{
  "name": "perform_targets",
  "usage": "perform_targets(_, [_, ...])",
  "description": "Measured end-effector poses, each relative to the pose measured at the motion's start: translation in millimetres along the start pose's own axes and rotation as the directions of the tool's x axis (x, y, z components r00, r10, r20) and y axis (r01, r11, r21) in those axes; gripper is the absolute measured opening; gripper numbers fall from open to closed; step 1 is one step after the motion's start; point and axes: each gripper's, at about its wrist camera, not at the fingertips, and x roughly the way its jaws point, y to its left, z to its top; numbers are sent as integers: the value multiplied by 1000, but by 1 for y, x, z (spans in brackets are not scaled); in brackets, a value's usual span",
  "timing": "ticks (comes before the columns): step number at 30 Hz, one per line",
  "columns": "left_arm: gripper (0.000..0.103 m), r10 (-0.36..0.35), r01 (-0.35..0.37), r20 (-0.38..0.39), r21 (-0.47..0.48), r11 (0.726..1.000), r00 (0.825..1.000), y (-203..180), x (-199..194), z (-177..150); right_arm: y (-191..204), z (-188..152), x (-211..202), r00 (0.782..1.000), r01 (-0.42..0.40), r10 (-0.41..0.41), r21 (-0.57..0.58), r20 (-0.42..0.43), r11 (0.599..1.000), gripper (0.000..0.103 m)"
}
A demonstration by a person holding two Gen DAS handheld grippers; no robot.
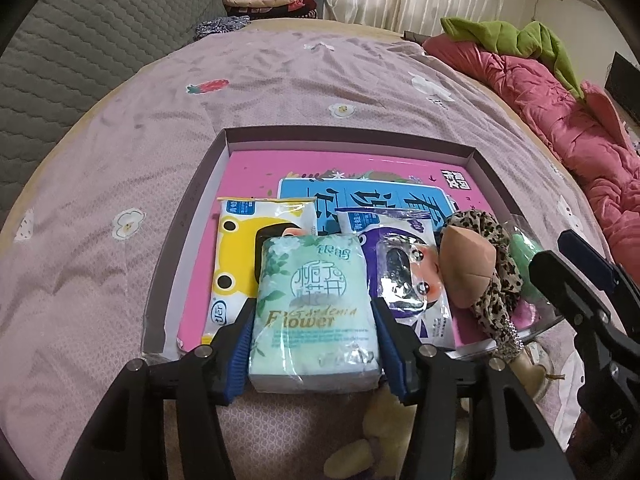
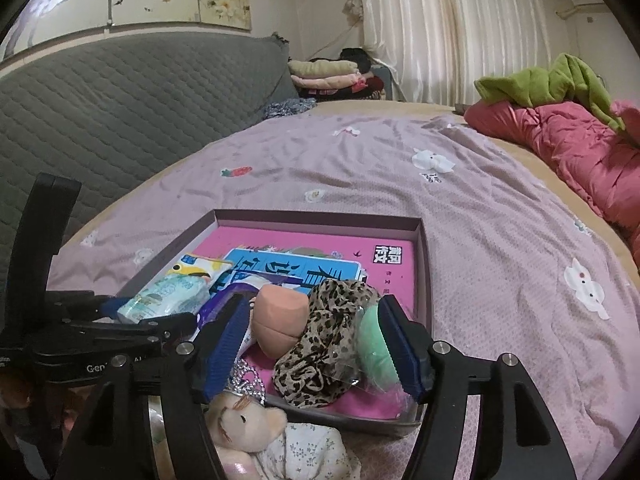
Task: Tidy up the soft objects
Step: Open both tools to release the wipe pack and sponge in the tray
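Observation:
My left gripper (image 1: 314,308) stands open around a green tissue pack (image 1: 314,316) that rests on the near edge of a shallow box (image 1: 192,200), its blue pads close beside the pack's sides. In the box lie a pink book (image 1: 256,168), a yellow tissue pack (image 1: 236,248) and a purple one (image 1: 400,272). My right gripper (image 2: 314,304) is open wide at the box's near right corner. Between its fingers lie a peach sponge (image 2: 280,320), a leopard scrunchie (image 2: 324,344) and a green puff (image 2: 372,344) in clear wrap. A small doll (image 2: 244,424) lies just under it.
The box sits on a bed with a lilac sheet (image 1: 320,80). A red quilt (image 1: 560,120) with a green garment (image 1: 516,36) lines the right side. A grey quilted headboard (image 2: 120,92) and folded clothes (image 2: 328,74) stand at the back. A yellowish plush (image 1: 380,432) lies below the left gripper.

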Motion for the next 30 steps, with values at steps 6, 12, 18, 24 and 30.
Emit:
perform_targets(6, [55, -11, 11, 0, -8, 1000, 1000, 2, -2, 0, 0, 0, -2, 1000, -14, 14, -3, 11, 1000, 69])
perform_targets(12, [56, -12, 12, 2, -7, 1000, 1000, 2, -4, 1, 0, -1, -2, 1000, -12, 12, -4, 13, 1000, 69])
perform_targets(18, [59, -26, 26, 22, -13, 1000, 999, 0, -8, 5, 0, -1, -1, 1000, -4, 4, -3, 13, 1000, 70])
perform_targets(24, [61, -35, 36, 47, -22, 999, 998, 0, -14, 9, -3, 0, -1, 1000, 6, -7, 8, 17, 1000, 73])
perform_targets(30, [62, -41, 44, 68, -35, 998, 997, 3, -22, 12, -7, 1, -3, 999, 20, -20, 18, 26, 1000, 73])
